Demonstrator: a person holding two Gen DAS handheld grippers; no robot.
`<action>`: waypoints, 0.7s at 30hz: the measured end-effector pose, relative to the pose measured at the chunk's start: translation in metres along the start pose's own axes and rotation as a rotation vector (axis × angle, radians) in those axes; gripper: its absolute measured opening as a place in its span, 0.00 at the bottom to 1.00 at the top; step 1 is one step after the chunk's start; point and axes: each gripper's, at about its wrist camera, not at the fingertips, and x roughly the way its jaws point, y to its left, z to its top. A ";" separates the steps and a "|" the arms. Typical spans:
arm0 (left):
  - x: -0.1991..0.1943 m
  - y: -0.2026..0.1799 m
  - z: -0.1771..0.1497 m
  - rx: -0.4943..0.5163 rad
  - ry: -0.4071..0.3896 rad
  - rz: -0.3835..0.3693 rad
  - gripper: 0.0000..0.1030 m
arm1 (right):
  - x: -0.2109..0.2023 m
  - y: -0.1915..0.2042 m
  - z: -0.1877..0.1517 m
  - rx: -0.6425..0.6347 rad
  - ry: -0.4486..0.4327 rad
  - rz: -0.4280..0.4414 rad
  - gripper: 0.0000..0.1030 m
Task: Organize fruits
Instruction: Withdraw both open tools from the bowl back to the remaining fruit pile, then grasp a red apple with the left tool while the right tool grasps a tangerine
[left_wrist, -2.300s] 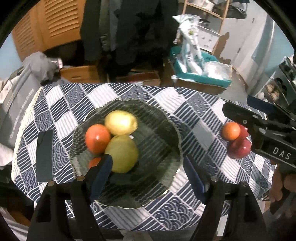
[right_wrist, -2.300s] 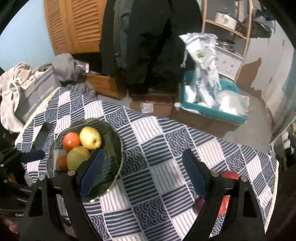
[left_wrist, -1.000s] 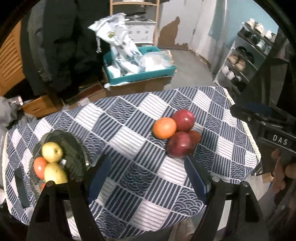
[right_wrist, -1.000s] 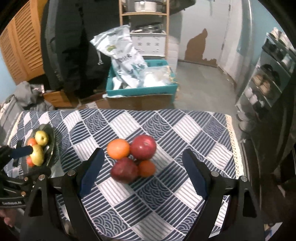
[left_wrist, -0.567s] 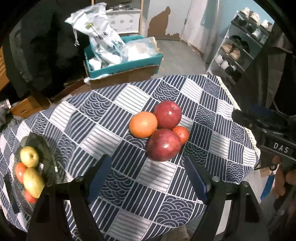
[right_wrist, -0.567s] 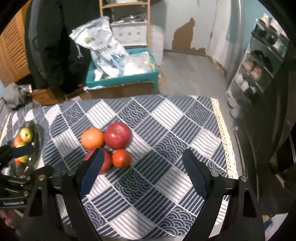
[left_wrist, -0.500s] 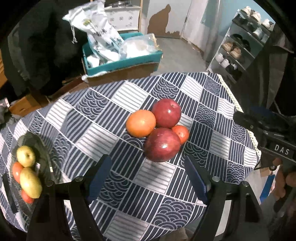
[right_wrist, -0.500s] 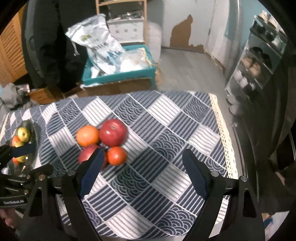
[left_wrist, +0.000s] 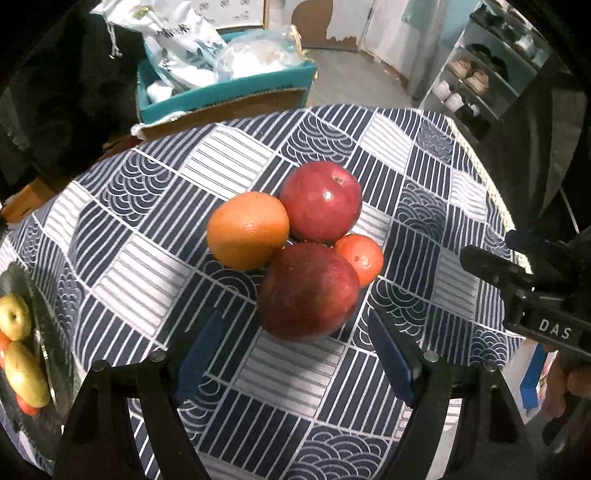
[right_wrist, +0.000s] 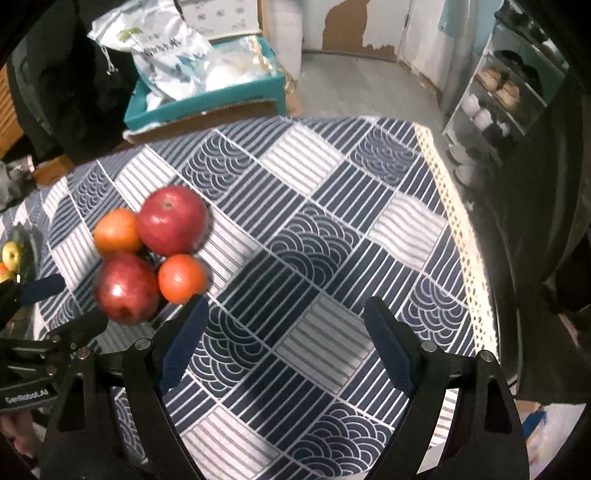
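Blue patterned tablecloth (right_wrist: 332, 229) lies bare across the frame's middle and right up to its lace edge. Left gripper (left_wrist: 291, 350) points steeply down, jaws wide and empty, just short of the nearest red apple (left_wrist: 308, 291) in the central fruit cluster. Right gripper (right_wrist: 282, 343) is wide over bare cloth; the glass plate (left_wrist: 55, 354) sits at lower left.

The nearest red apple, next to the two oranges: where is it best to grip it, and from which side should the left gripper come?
Probably across the near red apple at its widest middle, from above; the open left gripper already frames it. The far side touches the large orange and small orange.
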 end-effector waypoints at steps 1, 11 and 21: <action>0.005 -0.001 0.000 0.004 0.007 0.002 0.80 | 0.003 0.000 0.000 0.000 0.004 0.002 0.83; 0.036 -0.003 0.003 0.016 0.054 -0.004 0.80 | 0.027 -0.003 0.000 0.015 0.050 0.014 0.83; 0.038 -0.006 0.007 0.063 0.009 -0.031 0.70 | 0.038 0.005 0.003 -0.009 0.065 0.030 0.83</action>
